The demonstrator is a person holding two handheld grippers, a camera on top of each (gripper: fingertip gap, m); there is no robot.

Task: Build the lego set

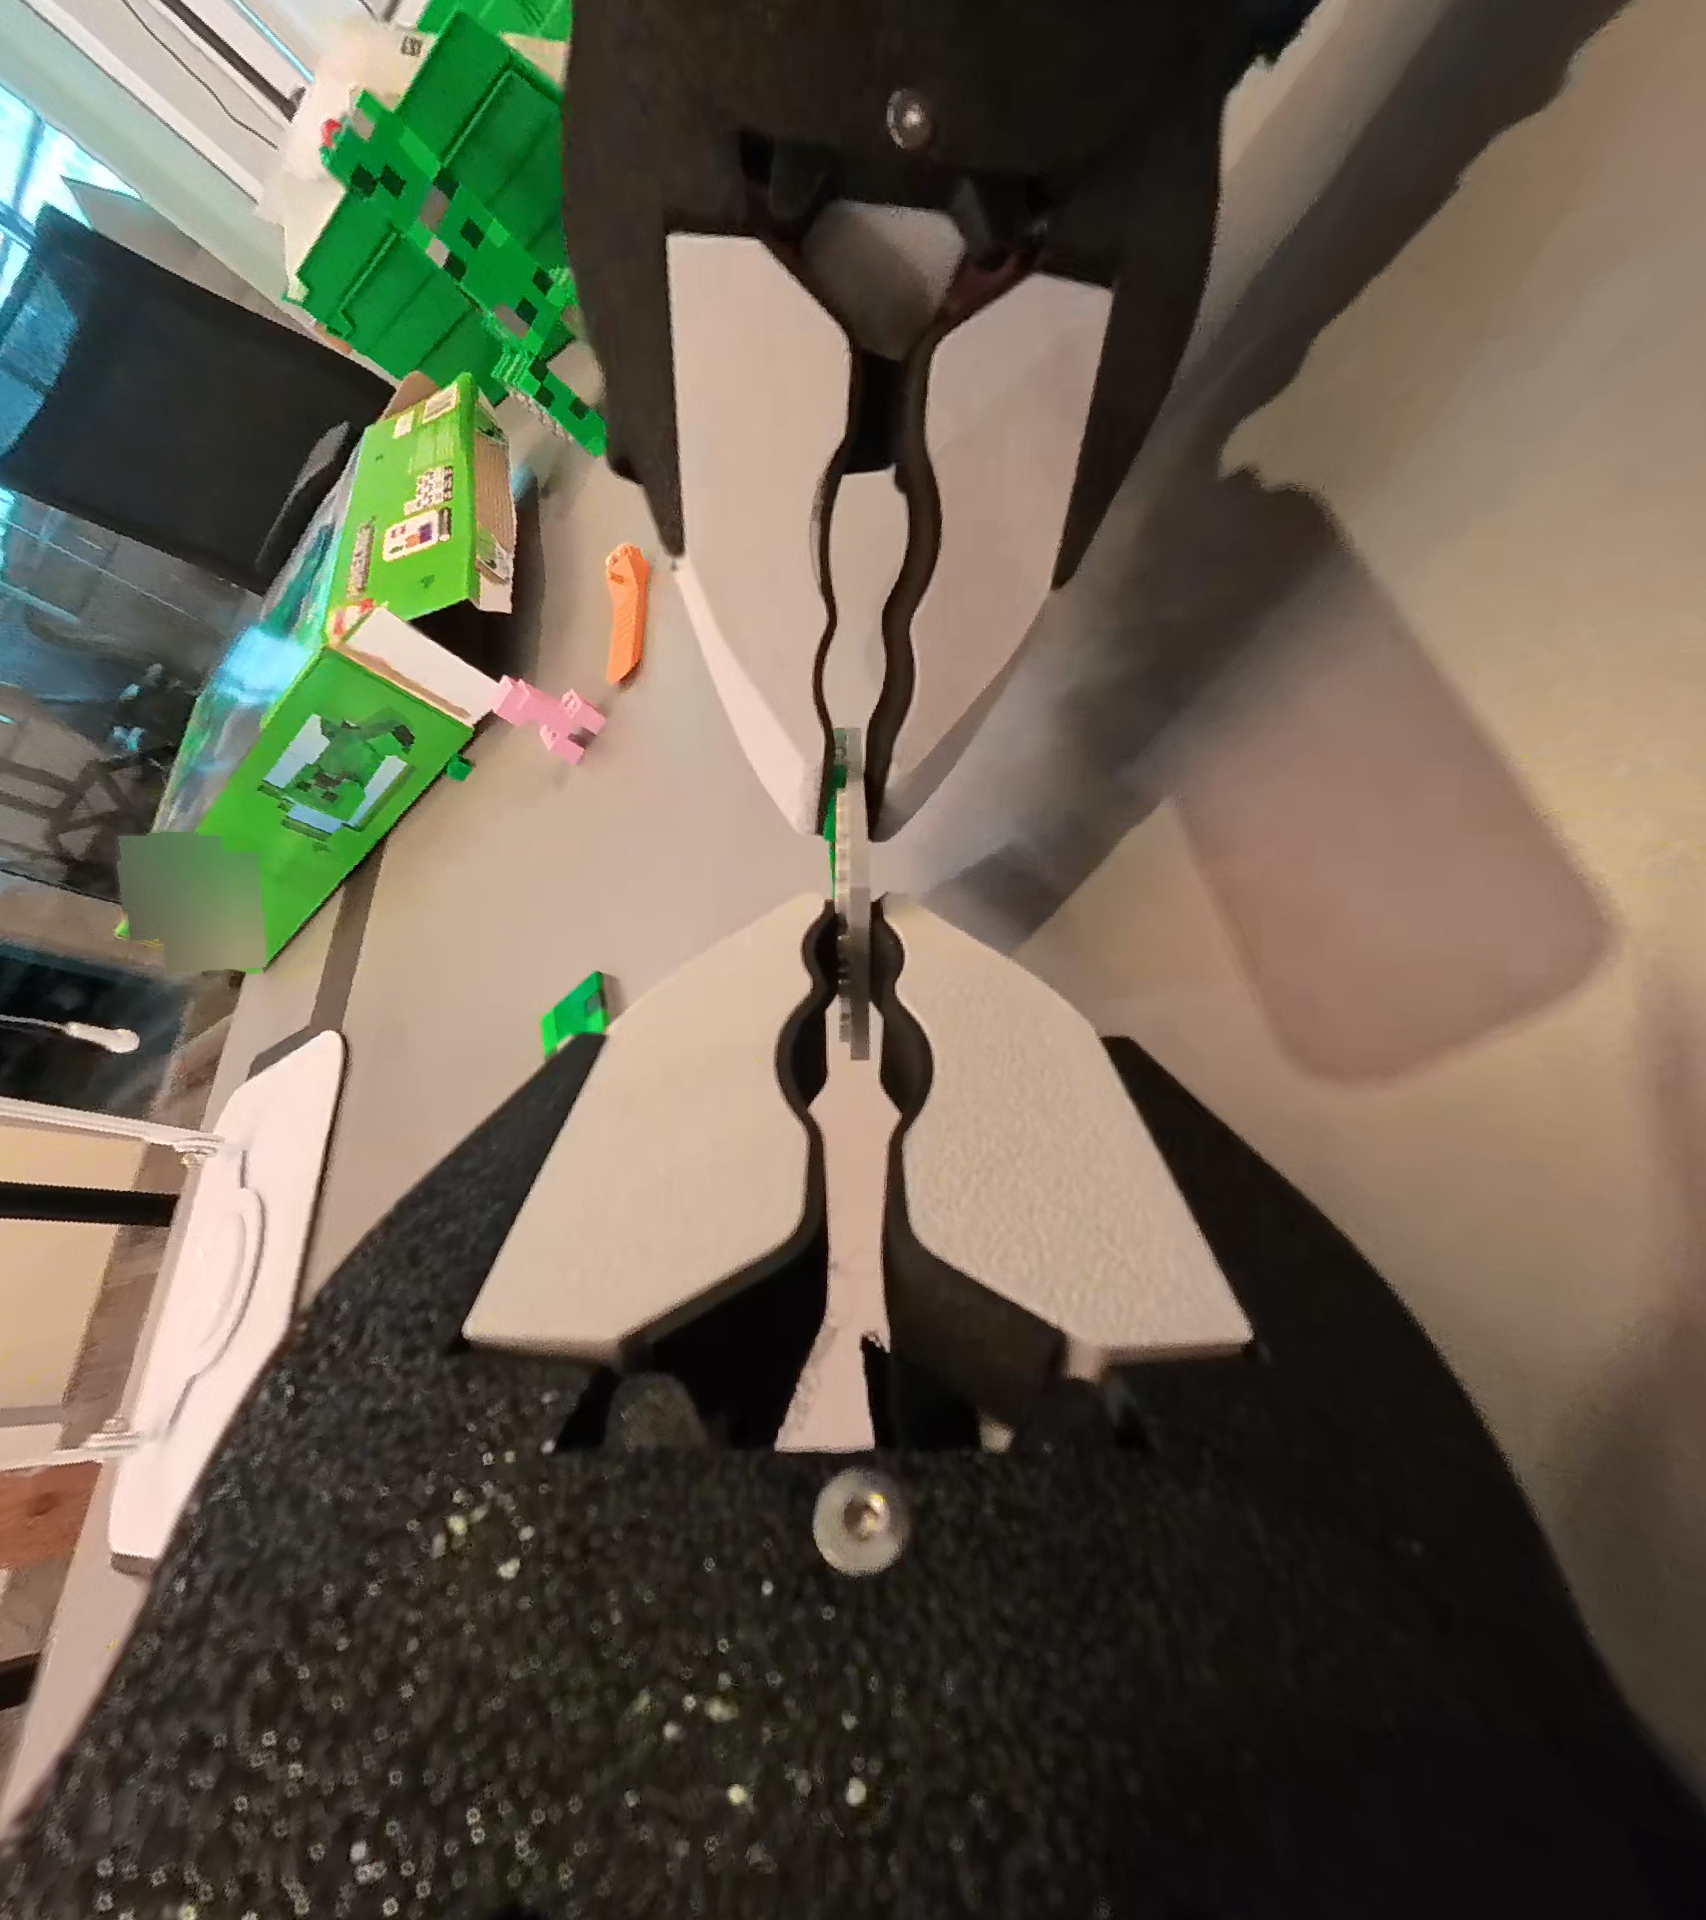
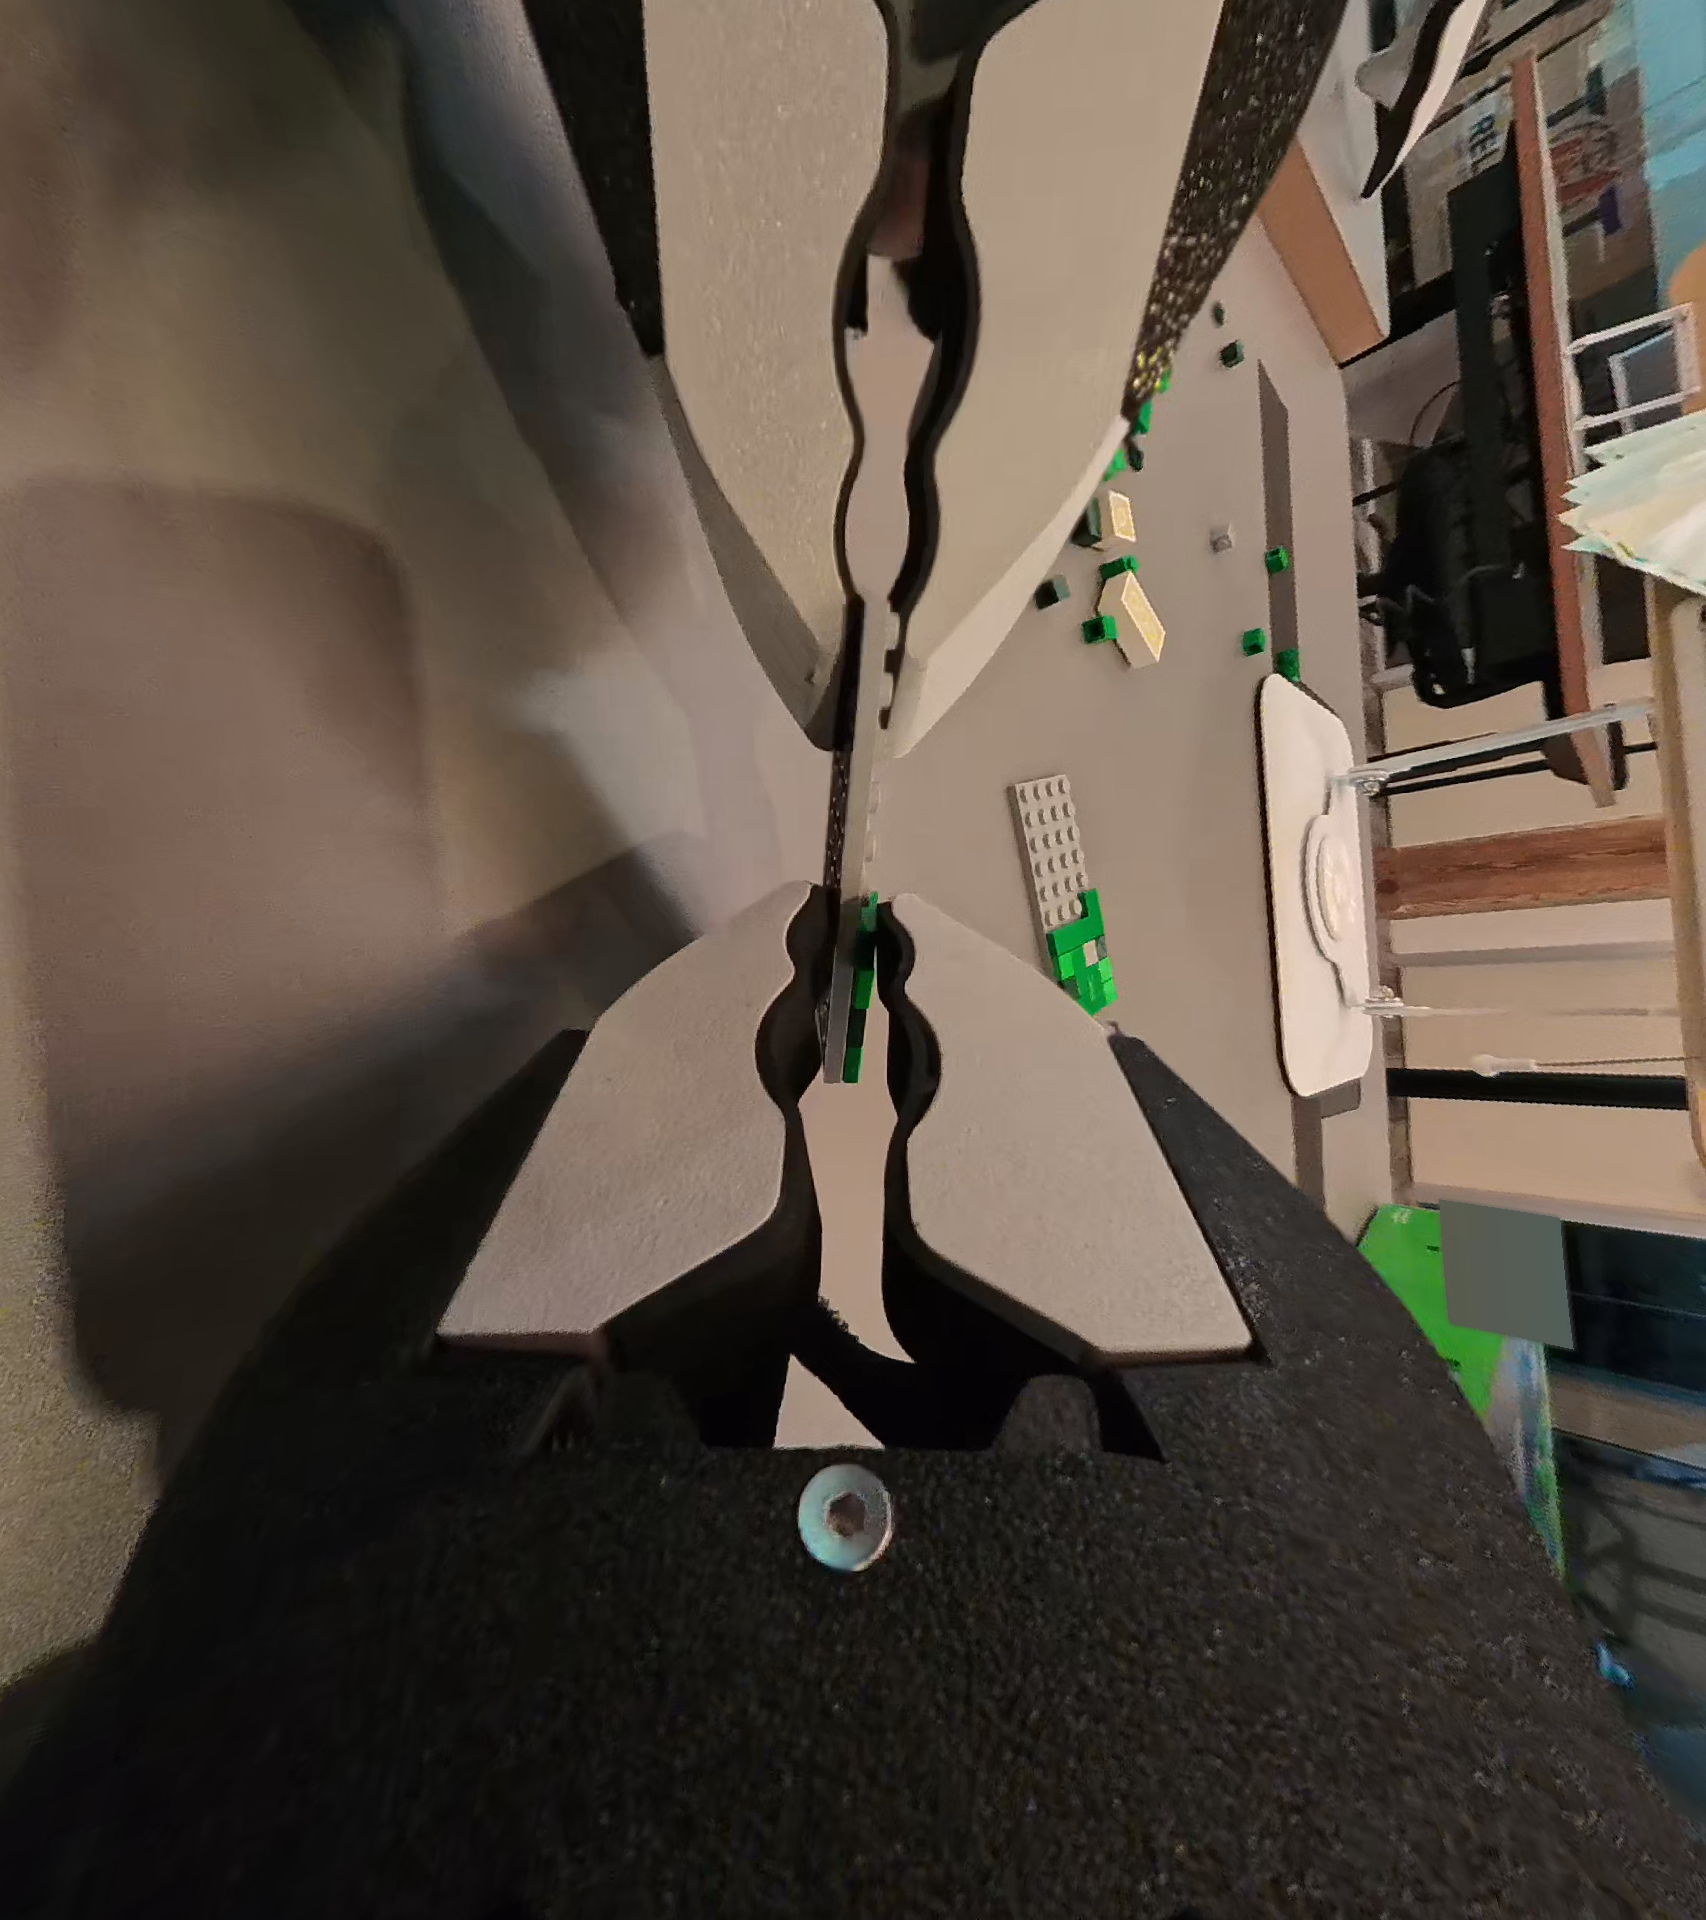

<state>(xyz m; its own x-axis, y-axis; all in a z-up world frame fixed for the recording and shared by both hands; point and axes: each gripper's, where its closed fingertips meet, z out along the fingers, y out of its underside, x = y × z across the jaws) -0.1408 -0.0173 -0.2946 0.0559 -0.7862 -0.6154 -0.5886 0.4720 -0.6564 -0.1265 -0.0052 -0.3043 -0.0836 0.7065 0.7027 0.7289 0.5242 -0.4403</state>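
A thin grey Lego plate (image 1: 855,883) is seen edge-on, held between both grippers above the grey table. My left gripper (image 1: 854,920) is shut on one end of it. My right gripper (image 1: 849,821) reaches in from the top of that view, tip to tip with the left. In the right wrist view, my right gripper (image 2: 854,914) is shut on the plate (image 2: 861,790), on the end that carries small green bricks (image 2: 865,987). My left gripper (image 2: 868,732) grips the far end.
On the left stand two green set boxes (image 1: 340,748), a large green build (image 1: 454,239), an orange brick separator (image 1: 627,613), a pink figure (image 1: 558,717) and a green brick (image 1: 579,1013). Another grey plate (image 2: 1048,842), tan bricks (image 2: 1135,618) and a white pad (image 2: 1316,894) lie on the right.
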